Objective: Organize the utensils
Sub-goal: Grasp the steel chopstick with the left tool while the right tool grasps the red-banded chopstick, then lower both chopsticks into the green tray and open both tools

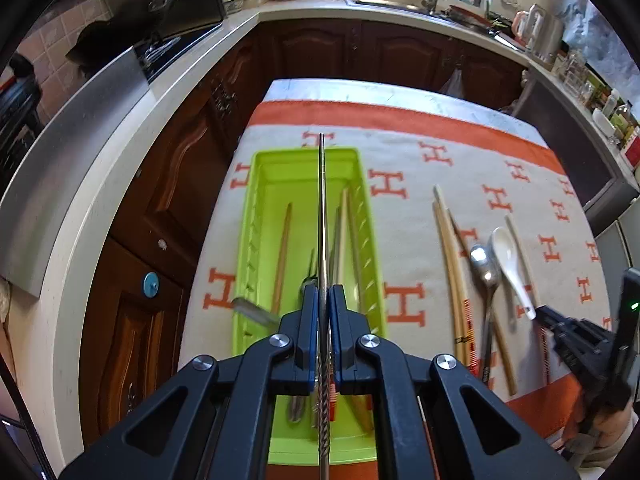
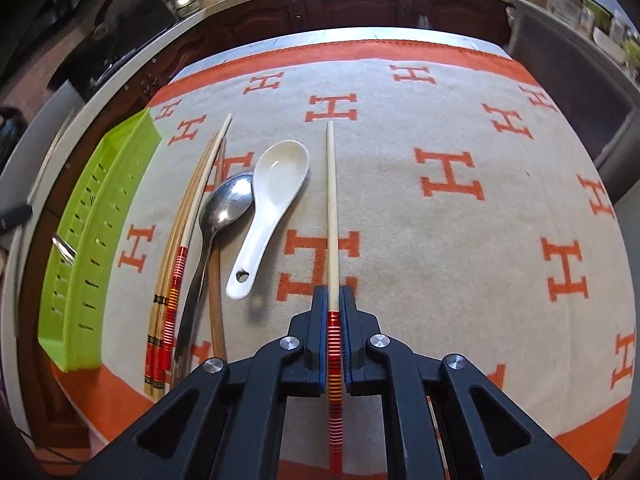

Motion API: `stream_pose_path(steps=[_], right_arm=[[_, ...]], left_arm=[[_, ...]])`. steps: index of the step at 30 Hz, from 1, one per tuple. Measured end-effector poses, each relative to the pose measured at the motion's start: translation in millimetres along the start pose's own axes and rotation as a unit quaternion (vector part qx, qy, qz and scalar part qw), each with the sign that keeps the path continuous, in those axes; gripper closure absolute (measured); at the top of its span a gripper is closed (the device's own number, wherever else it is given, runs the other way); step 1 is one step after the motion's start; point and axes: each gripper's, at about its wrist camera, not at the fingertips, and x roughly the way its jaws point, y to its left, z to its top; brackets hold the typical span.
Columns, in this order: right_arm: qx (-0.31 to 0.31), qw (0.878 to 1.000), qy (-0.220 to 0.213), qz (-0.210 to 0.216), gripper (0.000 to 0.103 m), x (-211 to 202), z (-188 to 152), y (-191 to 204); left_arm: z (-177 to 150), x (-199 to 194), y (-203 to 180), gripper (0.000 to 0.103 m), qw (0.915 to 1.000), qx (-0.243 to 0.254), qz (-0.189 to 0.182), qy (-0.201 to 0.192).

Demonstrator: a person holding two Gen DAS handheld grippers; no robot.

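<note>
Orange-and-cream cloth (image 2: 400, 200) with H letters covered the table and filled most of both views. On it, at the left of the right wrist view and centre of the left wrist view, lay the lime-green tray (image 1: 256, 208), holding a few chopsticks and metal utensils. Just right of the tray in that right view lay a bundle of loose chopsticks (image 2: 180, 248), a metal spoon (image 2: 224, 204) and a white ceramic spoon (image 2: 272, 184), side by side. The left gripper (image 1: 323, 292) was clenched on a metal chopstick (image 1: 322, 208) above the tray, pointing up the frame. The right gripper (image 2: 334, 292) was clamped on a cream chopstick (image 2: 331, 208) with a red-striped end, at lower centre.
</note>
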Motion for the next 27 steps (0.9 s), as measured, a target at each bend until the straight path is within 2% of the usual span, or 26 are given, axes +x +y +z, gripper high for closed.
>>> stream_pose_path(steps=[8,13,14,16,18,22,27], right_arm=[[0.058,0.998,-0.032,0.022,0.098,-39,5,-14],[0.061,0.996,-0.046,0.053,0.098,-66,9,-1],[0.057,0.996,-0.047,0.059,0.098,-70,10,4],[0.040,0.995,-0.044,0.075,0.098,-76,13,21],[0.024,0.995,-0.039,0.088,0.098,-79,16,39],[-0.018,0.994,-0.022,0.110,0.098,-80,23,83],[-0.052,0.991,-0.018,0.123,0.098,-83,28,131]], left_arm=[[-24,38,23,0.099,0.9986,-0.021,-0.002,0.048],[-36,39,29,0.098,0.9982,-0.030,-0.022,0.048],[-37,39,30,0.097,0.9980,-0.031,-0.026,0.048],[-39,40,34,0.086,0.9975,-0.037,-0.035,0.049],[-41,41,40,0.080,0.9970,-0.045,-0.044,0.044],[-41,42,49,0.080,0.9959,-0.053,-0.065,0.034],[-44,46,45,0.081,0.9958,-0.030,-0.079,0.034]])
